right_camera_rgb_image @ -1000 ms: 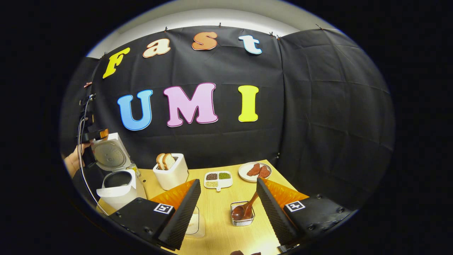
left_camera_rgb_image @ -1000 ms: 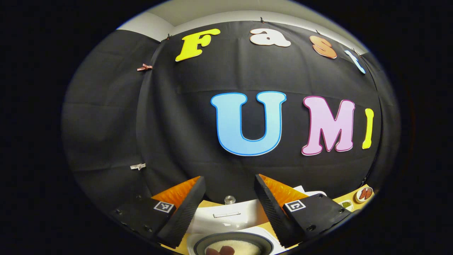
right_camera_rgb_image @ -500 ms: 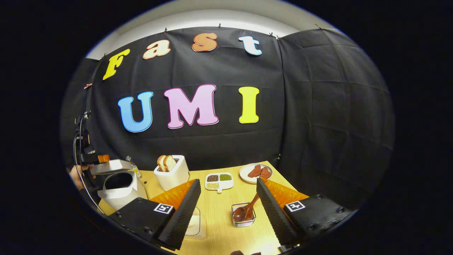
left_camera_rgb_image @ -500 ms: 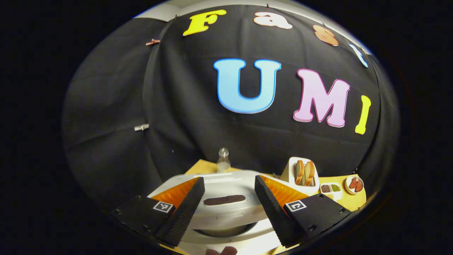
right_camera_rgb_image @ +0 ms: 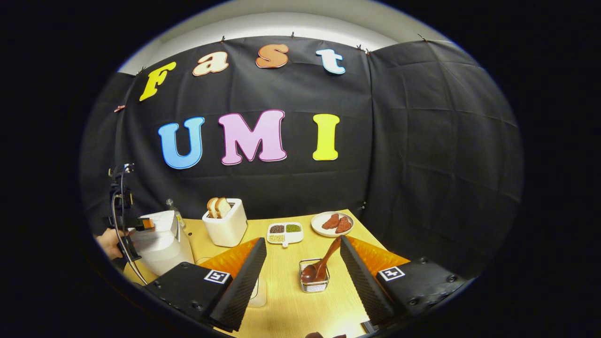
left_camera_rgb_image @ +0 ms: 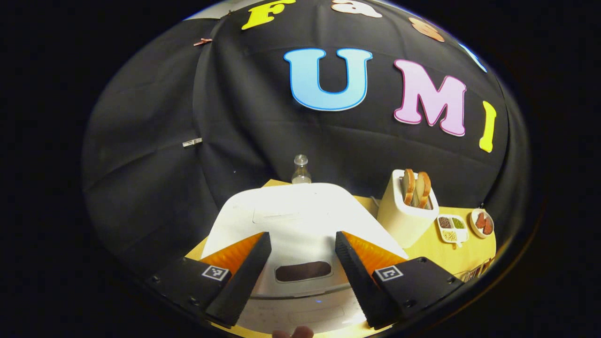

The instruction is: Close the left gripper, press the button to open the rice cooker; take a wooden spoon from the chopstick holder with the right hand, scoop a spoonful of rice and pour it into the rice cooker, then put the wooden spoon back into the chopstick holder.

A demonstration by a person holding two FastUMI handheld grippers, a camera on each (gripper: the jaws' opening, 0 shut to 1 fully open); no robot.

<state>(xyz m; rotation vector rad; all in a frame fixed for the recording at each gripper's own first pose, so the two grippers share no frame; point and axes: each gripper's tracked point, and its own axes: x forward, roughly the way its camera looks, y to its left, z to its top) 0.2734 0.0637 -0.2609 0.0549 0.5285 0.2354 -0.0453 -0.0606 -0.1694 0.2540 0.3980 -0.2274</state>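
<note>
So, left gripper view first: the left gripper [left_camera_rgb_image: 300, 277] has its jaws spread wide and nothing between them, parked right over the white rice cooker [left_camera_rgb_image: 300, 220], whose lid is down. Behind the cooker there's a small clear bottle [left_camera_rgb_image: 301, 170] near the back edge of the bench [left_camera_rgb_image: 436, 246], and off to the right a white toaster [left_camera_rgb_image: 407, 213] with bread slices in it, a divided dish of grains [left_camera_rgb_image: 451, 226] and a plate of meat [left_camera_rgb_image: 482, 223]. Right gripper view: the right gripper [right_camera_rgb_image: 303, 279] is also spread and holding nothing, hovering over the front of the bench. Just ahead of it the wooden spoon [right_camera_rgb_image: 319, 263] leans, bowl down, in the chopstick holder [right_camera_rgb_image: 314, 282]. Rice cooker sits at the left edge, lid closed, with the left gripper at it.
</note>
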